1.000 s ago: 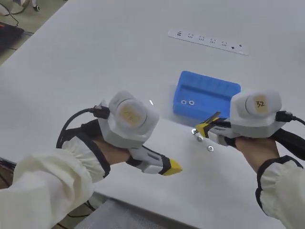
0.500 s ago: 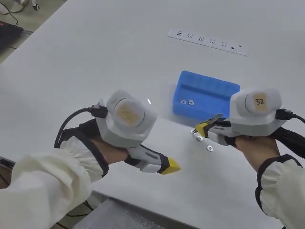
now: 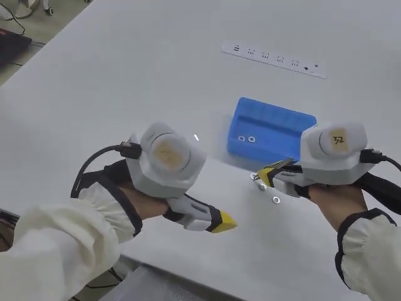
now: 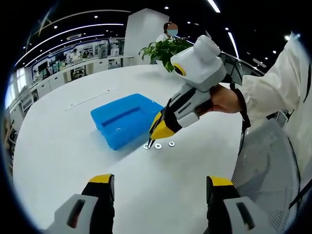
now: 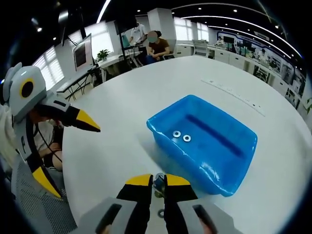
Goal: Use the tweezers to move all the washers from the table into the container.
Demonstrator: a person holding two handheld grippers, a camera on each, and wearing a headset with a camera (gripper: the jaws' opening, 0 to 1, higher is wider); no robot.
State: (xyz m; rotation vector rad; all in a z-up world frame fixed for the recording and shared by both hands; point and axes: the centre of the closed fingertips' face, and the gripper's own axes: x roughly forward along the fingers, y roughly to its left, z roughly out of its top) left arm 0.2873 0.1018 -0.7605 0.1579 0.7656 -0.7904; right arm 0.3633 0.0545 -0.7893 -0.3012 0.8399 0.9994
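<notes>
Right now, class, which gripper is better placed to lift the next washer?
The right gripper: it holds the tweezers at the washers beside the container. The left gripper is open and farther off.

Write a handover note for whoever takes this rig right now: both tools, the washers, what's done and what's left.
Left tool: open, empty, hanging over the table near its front edge.
Right tool: shut on the tweezers, tips down among the loose washers in front of the blue container.
Done: two washers lie inside the container.
Left: three washers on the table, close together beside the container. I cannot tell whether one is pinched yet.
</notes>
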